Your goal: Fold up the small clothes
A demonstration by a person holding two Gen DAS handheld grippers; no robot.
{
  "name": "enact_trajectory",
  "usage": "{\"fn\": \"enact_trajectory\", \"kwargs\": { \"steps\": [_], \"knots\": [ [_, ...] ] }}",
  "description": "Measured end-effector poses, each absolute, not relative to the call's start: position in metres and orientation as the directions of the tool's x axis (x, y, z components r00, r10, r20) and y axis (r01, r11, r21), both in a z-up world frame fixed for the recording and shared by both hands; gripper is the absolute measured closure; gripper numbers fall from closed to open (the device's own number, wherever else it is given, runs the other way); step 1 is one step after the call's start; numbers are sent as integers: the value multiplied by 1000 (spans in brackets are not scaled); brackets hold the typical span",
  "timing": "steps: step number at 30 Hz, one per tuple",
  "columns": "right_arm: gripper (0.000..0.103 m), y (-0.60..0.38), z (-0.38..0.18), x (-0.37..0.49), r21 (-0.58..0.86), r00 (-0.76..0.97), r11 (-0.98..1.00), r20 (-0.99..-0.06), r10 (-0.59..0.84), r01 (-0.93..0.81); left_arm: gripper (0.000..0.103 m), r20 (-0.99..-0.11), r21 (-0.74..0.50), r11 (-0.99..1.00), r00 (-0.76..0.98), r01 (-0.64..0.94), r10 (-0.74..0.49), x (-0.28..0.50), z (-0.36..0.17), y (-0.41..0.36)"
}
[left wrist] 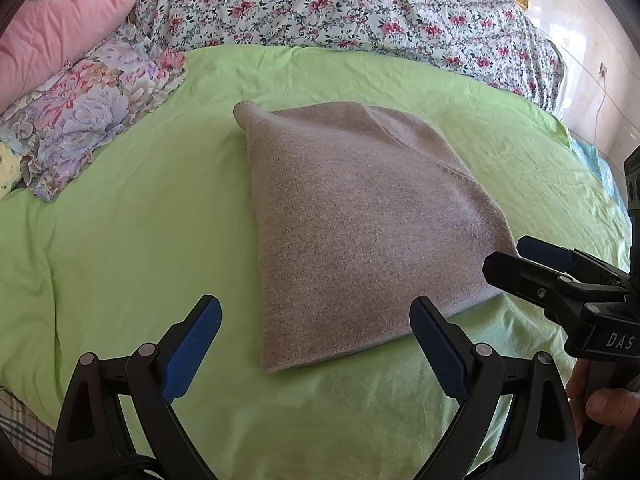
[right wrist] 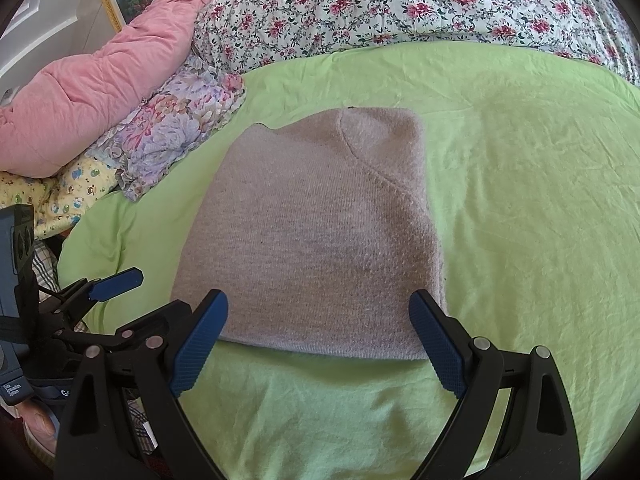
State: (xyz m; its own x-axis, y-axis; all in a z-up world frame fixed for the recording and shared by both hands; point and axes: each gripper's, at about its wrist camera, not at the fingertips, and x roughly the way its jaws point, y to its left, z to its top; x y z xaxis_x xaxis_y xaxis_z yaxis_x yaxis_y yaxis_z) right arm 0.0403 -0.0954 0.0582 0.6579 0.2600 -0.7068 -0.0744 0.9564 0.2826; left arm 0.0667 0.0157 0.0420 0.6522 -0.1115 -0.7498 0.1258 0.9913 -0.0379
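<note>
A folded grey-beige knit garment [left wrist: 356, 220] lies flat on the light green sheet [left wrist: 140, 208]; the right wrist view shows the same garment [right wrist: 316, 236] with a curved seam near its far right corner. My left gripper [left wrist: 316, 320] is open just short of the garment's near edge, nothing between its blue pads. My right gripper [right wrist: 318, 316] is open too, its fingertips over the garment's near edge without touching it. In the left wrist view the right gripper [left wrist: 516, 254] comes in from the right by the garment's near right corner, held by a hand [left wrist: 600, 400].
A pink quilt [right wrist: 92, 88], a floral cushion [right wrist: 176, 128] and a yellow printed cloth [right wrist: 68, 196] are piled at the left. A flowered duvet [left wrist: 340, 4] runs along the far side. The green sheet [right wrist: 532, 208] stretches bare to the right.
</note>
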Motion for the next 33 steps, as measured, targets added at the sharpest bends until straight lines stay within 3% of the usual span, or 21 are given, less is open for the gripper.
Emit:
{"fn": "enact_trajectory", "kwargs": {
  "steps": [33],
  "knots": [
    [11,-109,58,51,285,664,957,-706,247,-52,7,-759,-41,994,644,103,-98,83,46,11]
  ]
}}
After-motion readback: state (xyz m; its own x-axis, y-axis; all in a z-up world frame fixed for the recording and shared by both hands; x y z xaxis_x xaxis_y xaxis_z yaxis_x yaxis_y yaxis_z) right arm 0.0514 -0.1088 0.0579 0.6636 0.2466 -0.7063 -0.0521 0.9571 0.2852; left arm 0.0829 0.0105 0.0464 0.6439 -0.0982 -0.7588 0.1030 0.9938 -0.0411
